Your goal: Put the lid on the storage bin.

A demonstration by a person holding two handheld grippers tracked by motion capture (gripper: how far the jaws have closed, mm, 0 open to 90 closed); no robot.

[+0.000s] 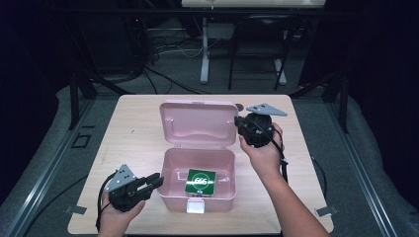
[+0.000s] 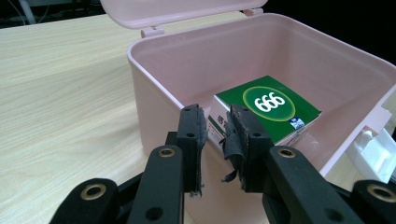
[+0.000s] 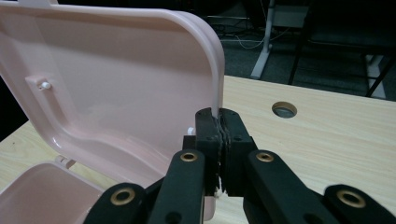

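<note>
We hold the pink box [image 1: 198, 180] near the front middle of the table [image 1: 133, 143], lid [image 1: 197, 123] standing open behind it. Our right gripper [image 1: 239, 123] is pinched tight on the lid's right edge [image 3: 215, 93]; the thin rim sits between the pads in the right gripper view. Our left gripper [image 1: 157, 181] has its jaws at a narrow gap straddling the box's left wall [image 2: 159, 116]; we cannot tell whether the pads press on it, though it looks like a steadying hold.

Risks: the rim is thin and smooth, so the right gripper could slip off if we swing the lid fast, and the lid would flop or slam. If the left gripper isn't really clamped, pushing the lid could drag or tip the light box toward us. The white latch [image 1: 195, 206] on the near wall may not seat if the lid comes down crooked.

The green carton [image 1: 200, 182] lies flat on the box floor, toward the near right, just beyond the left gripper, well below and nearer than the right one. It looks low enough to clear the lid.
</note>
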